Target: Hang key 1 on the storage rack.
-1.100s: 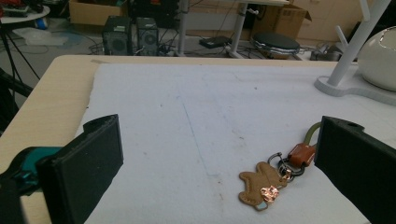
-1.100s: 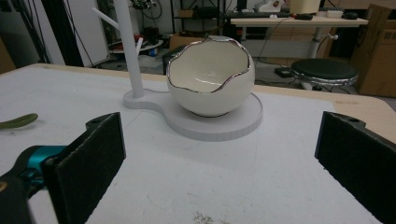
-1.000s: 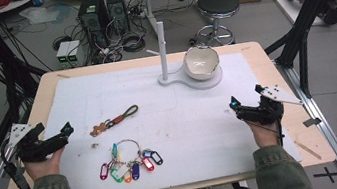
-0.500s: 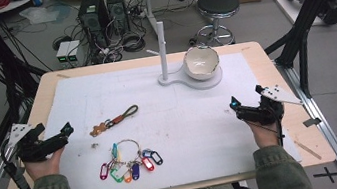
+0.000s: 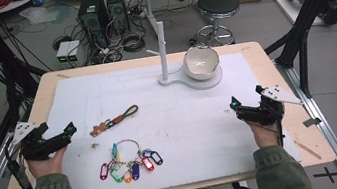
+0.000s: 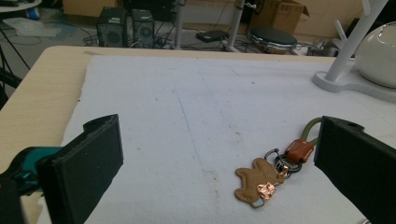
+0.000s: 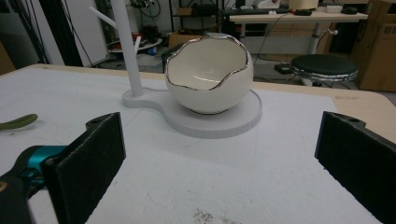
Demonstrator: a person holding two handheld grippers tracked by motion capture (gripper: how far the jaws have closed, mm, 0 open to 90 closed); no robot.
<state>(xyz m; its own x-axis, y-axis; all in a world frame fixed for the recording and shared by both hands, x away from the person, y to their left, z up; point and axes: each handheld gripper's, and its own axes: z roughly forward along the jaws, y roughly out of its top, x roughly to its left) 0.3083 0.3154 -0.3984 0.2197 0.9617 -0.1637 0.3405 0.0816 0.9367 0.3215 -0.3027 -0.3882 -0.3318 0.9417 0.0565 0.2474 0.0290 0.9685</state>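
We have yet to start: both tongs, left (image 5: 69, 129) and right (image 5: 234, 103), gape empty, the bear keychain (image 5: 112, 120) lying untouched on the worktop (image 5: 251, 54)

- Bare white mat (image 5: 200, 120) lies open between both grippers.
- The bear keychain (image 5: 112, 120) and key ring (image 5: 128, 158) lie near the left gripper (image 5: 68, 131).
- The bowl stand (image 5: 188, 74) blocks the far middle.
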